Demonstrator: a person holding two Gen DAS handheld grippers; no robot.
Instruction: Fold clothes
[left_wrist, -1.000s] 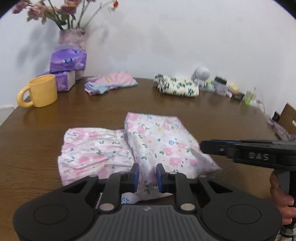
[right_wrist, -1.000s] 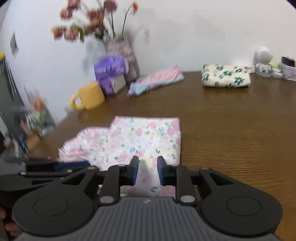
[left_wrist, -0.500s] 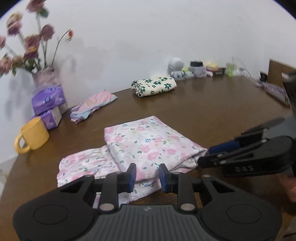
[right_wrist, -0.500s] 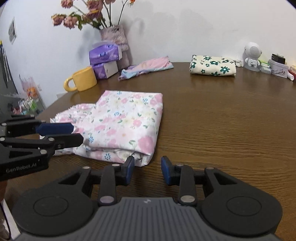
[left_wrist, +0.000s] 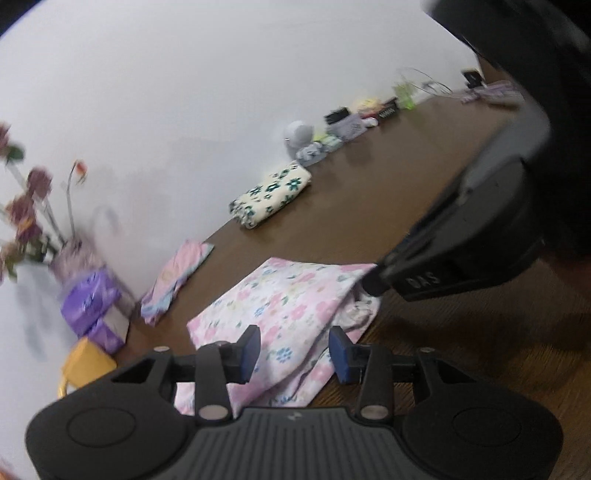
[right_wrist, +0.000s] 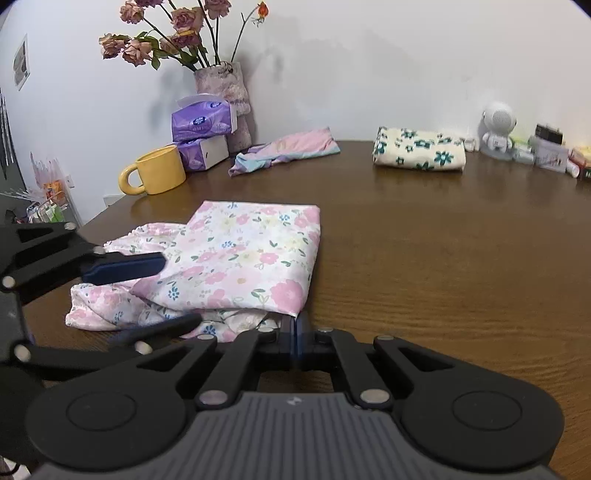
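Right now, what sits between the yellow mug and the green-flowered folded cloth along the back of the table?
In the right wrist view, between the yellow mug and the green-flowered folded cloth lie the purple tissue packs, the vase and a rumpled pink garment.

Just ahead of the right gripper (right_wrist: 295, 334) the folded garment (right_wrist: 243, 258) lies on the table (right_wrist: 443, 258), with the left gripper (right_wrist: 147, 291) at its left edge. Far beyond it to the left stand a mug (right_wrist: 157, 170), tissue packs (right_wrist: 201, 136) and a vase (right_wrist: 225, 99). Behind lies a crumpled cloth (right_wrist: 284, 149), and ahead to the right a folded bundle (right_wrist: 419, 153).
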